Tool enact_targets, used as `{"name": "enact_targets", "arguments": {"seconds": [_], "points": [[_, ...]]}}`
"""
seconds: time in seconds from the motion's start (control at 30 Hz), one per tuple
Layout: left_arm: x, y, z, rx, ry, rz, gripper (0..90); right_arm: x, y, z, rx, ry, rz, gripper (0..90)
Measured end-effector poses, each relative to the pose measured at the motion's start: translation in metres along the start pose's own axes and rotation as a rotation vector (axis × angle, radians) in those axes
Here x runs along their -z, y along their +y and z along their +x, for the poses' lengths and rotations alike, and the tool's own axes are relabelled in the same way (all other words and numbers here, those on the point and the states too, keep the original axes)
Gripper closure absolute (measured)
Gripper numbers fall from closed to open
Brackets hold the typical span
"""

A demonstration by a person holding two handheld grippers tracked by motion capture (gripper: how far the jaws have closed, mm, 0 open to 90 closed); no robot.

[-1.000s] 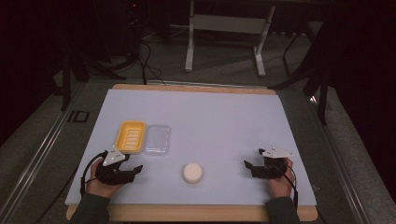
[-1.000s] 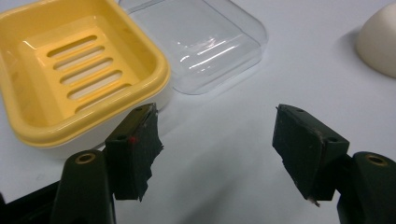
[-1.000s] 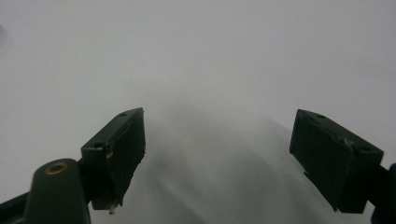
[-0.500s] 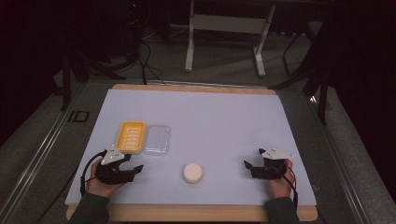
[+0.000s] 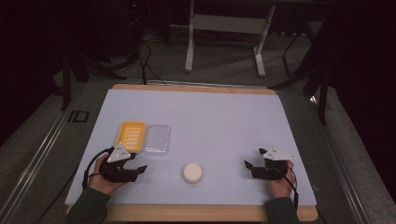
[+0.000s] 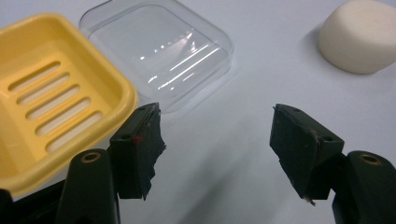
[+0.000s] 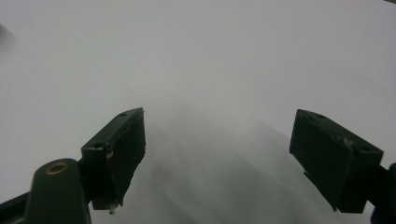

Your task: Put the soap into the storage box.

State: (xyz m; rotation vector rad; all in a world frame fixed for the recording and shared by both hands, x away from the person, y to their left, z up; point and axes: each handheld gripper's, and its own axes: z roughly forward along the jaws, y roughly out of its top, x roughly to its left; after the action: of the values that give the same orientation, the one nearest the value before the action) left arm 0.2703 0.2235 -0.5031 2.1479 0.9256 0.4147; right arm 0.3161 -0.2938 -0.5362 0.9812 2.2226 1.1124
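Observation:
A round cream bar of soap (image 5: 192,172) lies on the white table sheet near the front, between the two hands. A yellow slotted soap dish (image 5: 131,135) sits at the left with a clear plastic lid (image 5: 157,138) lying right beside it. My left gripper (image 5: 139,162) rests just in front of the dish, its jaws apart with nothing between them. In the left gripper view (image 6: 215,126) the dish (image 6: 56,93) and the lid (image 6: 159,51) lie just past the jaws, and the soap (image 6: 359,35) is farther right. My right gripper (image 5: 254,157) rests at the front right, open over bare sheet (image 7: 217,135).
The white sheet (image 5: 219,121) covers a wooden-edged table. A metal frame stand (image 5: 224,28) and cables sit on the dark floor beyond the far edge. A rail runs along the table's left side.

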Motion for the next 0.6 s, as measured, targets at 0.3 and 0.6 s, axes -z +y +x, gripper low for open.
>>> {"name": "enact_targets", "arguments": {"seconds": [0.3,0.6], "points": [[-0.003,0.014,-0.005,-0.075,-0.013,0.034,34.1,0.001,0.000,0.000,0.001,0.003,-0.011,18.0],[-0.008,0.021,-0.009,-0.144,-0.033,0.068,34.1,0.001,-0.001,-0.001,-0.004,0.005,-0.013,18.0]]}}
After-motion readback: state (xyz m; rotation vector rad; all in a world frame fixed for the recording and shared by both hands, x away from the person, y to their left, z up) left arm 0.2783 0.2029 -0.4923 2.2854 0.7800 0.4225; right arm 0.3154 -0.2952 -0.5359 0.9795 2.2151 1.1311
